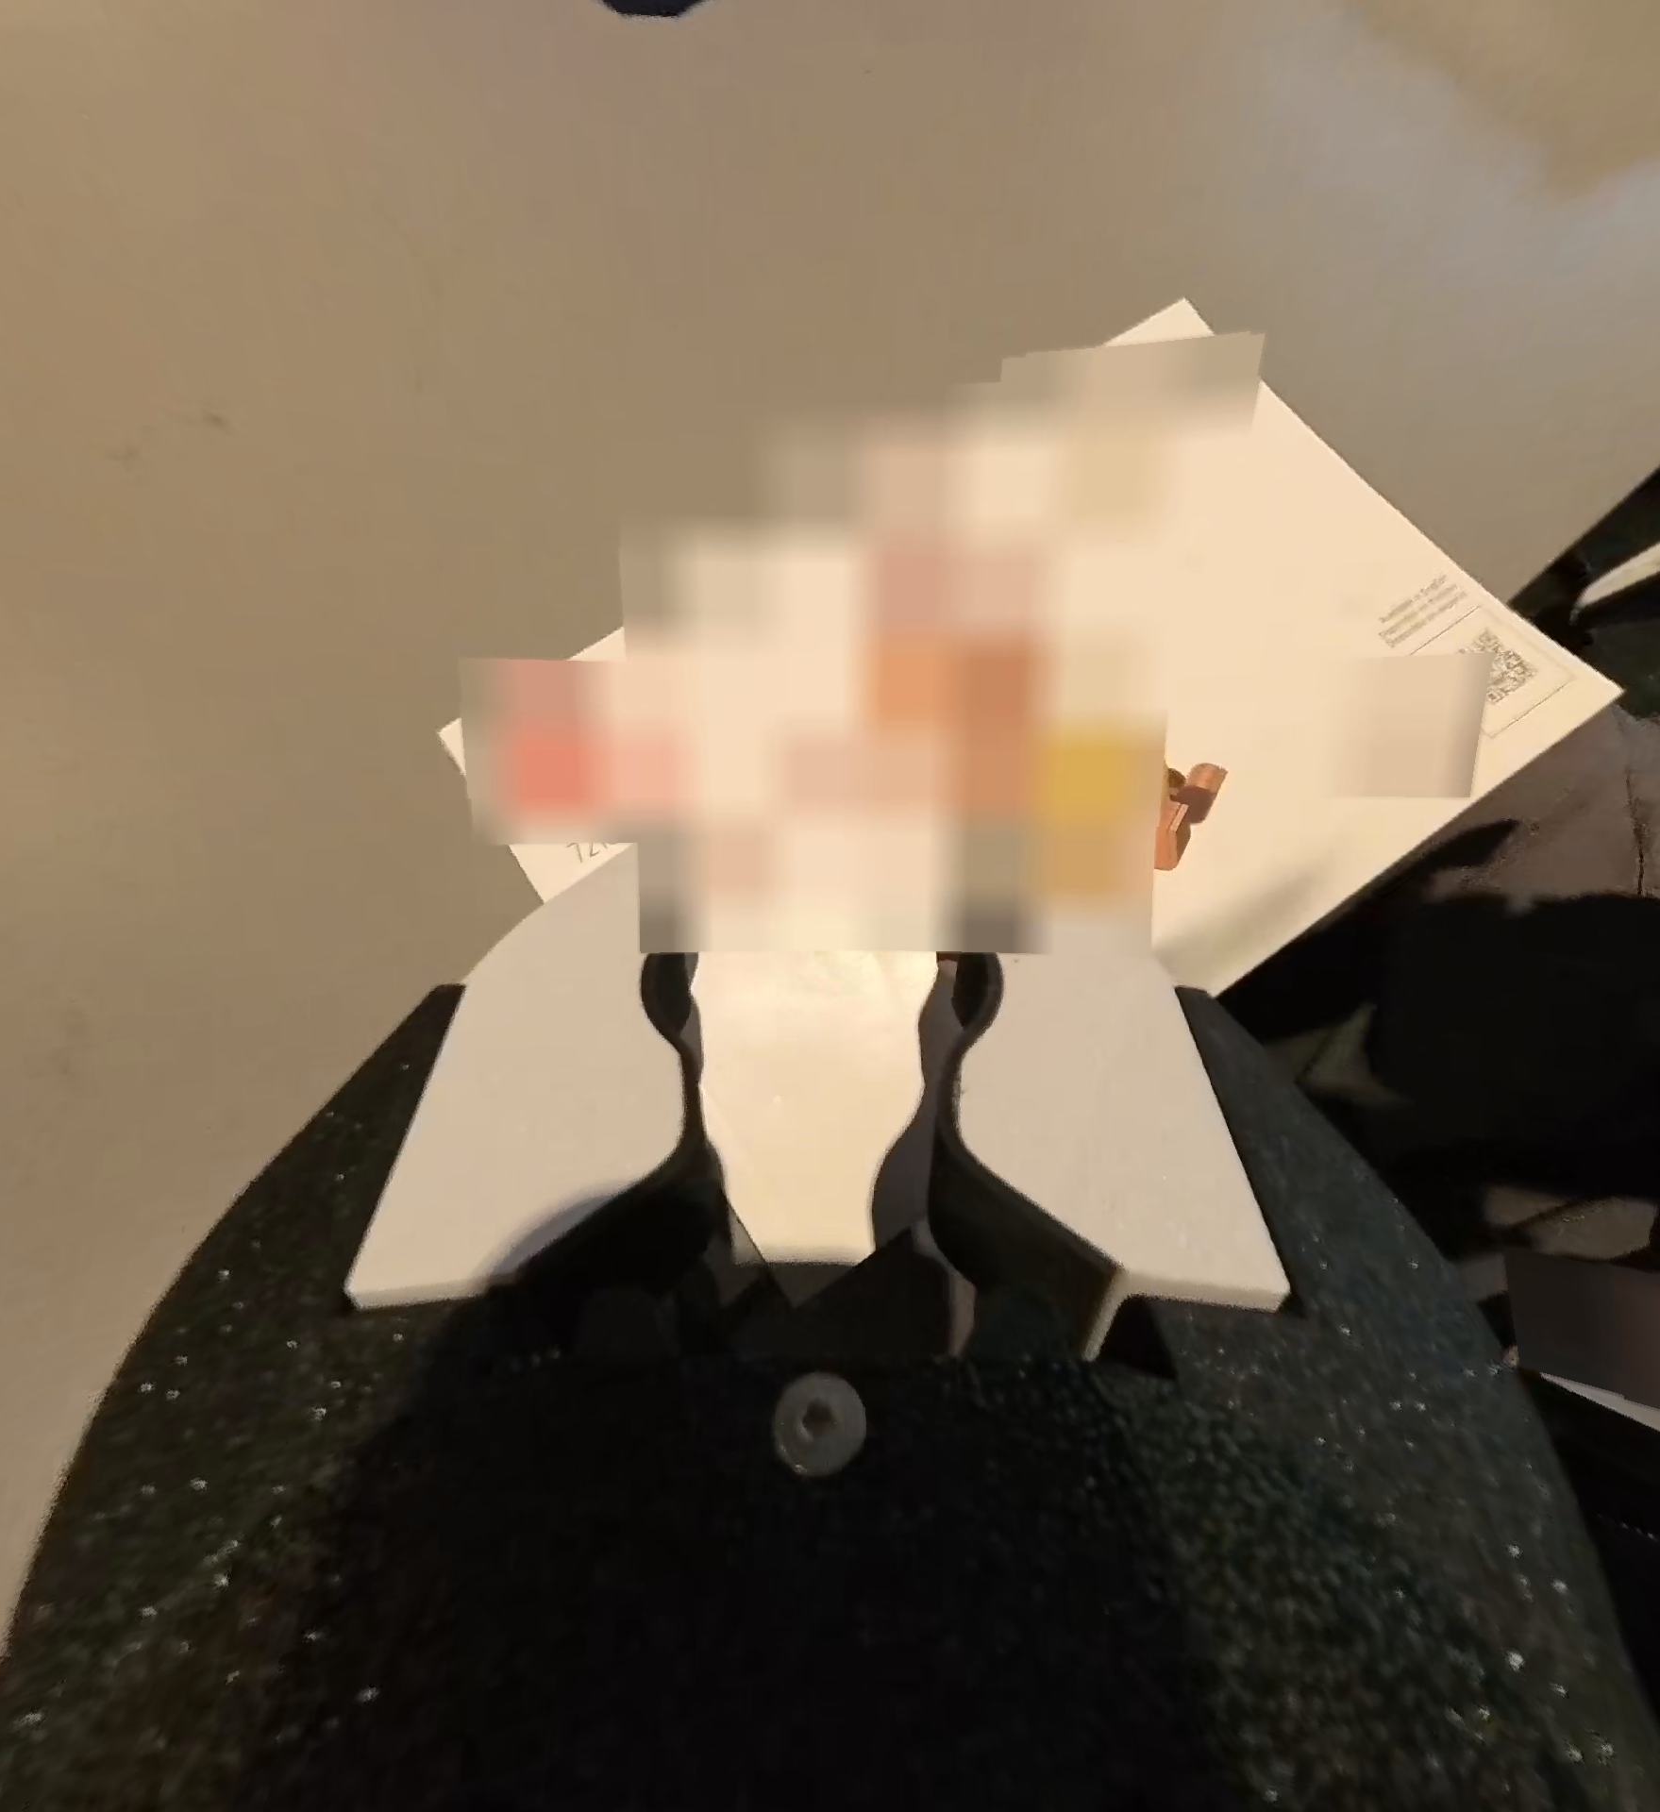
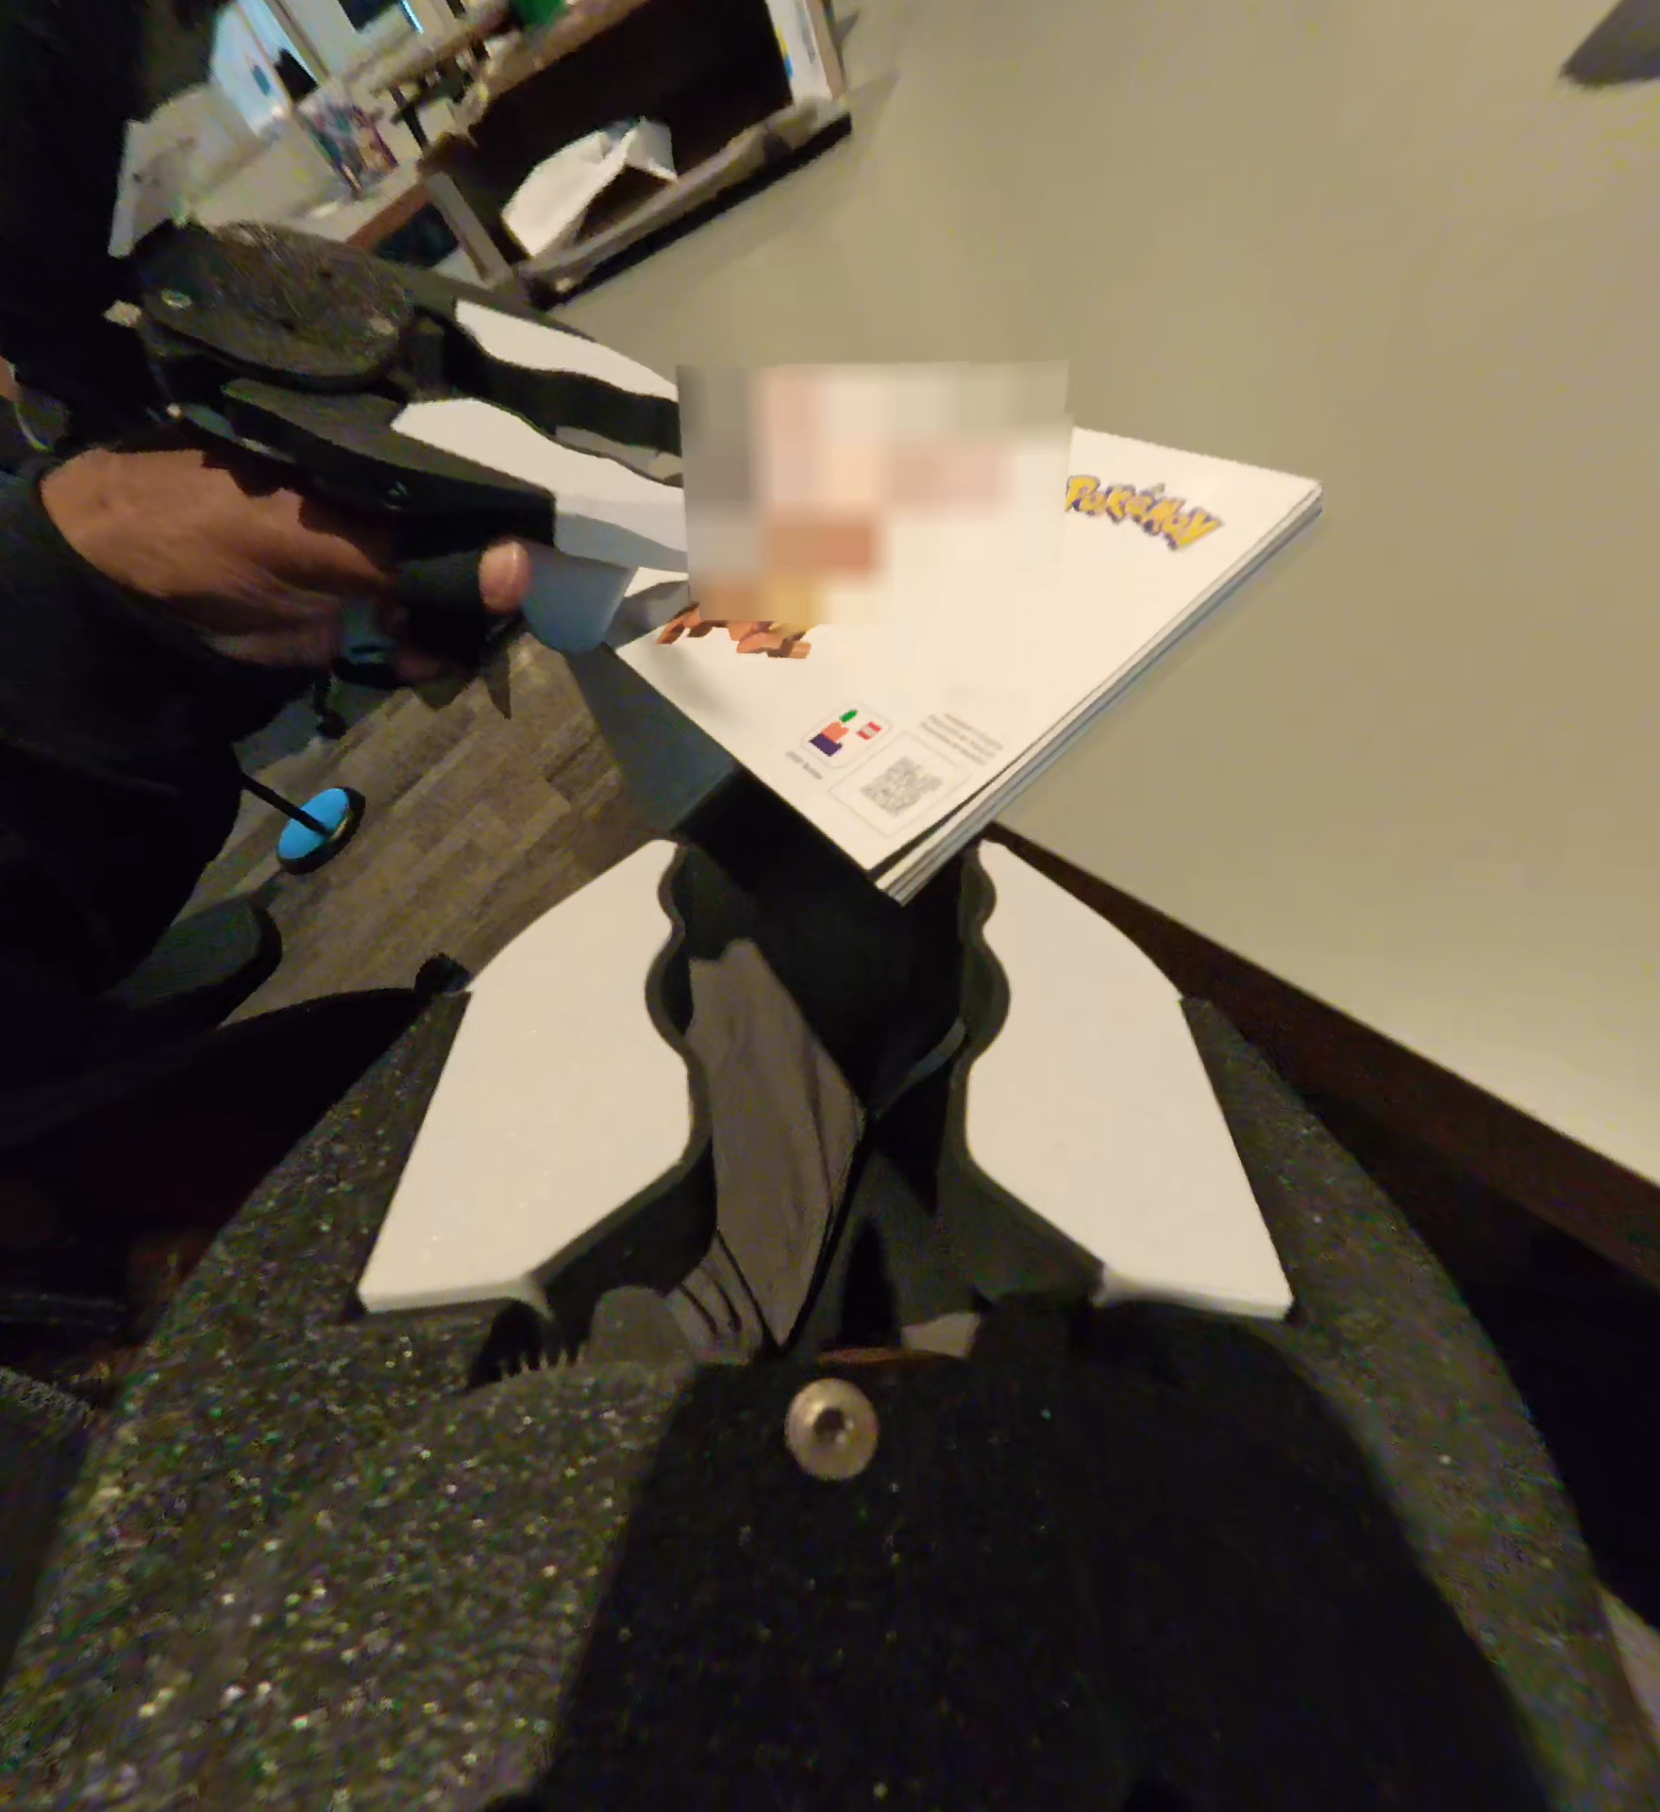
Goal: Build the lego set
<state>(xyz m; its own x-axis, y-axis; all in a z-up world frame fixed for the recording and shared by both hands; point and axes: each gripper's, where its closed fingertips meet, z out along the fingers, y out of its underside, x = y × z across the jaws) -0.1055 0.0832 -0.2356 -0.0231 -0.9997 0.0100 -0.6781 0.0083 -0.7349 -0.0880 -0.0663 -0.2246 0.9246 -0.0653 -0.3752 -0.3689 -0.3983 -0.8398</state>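
Observation:
A white instruction booklet lies on a pale table, partly covered by a mosaic patch. A brown brick figure is printed on it. My left gripper is over the booklet's near corner. Its jaws stand apart and the page shows in the gap. In the right wrist view the booklet overhangs the table's edge. My right gripper is open, and the booklet's near corner sits at its fingertips, apart from them. The left gripper shows there at the booklet's left side, held by a hand.
The table's dark front edge runs down to the right. Wooden floor and a blue-tipped object lie below the left gripper. Shelves and a cardboard box stand far behind. Dark clothing is beside the table.

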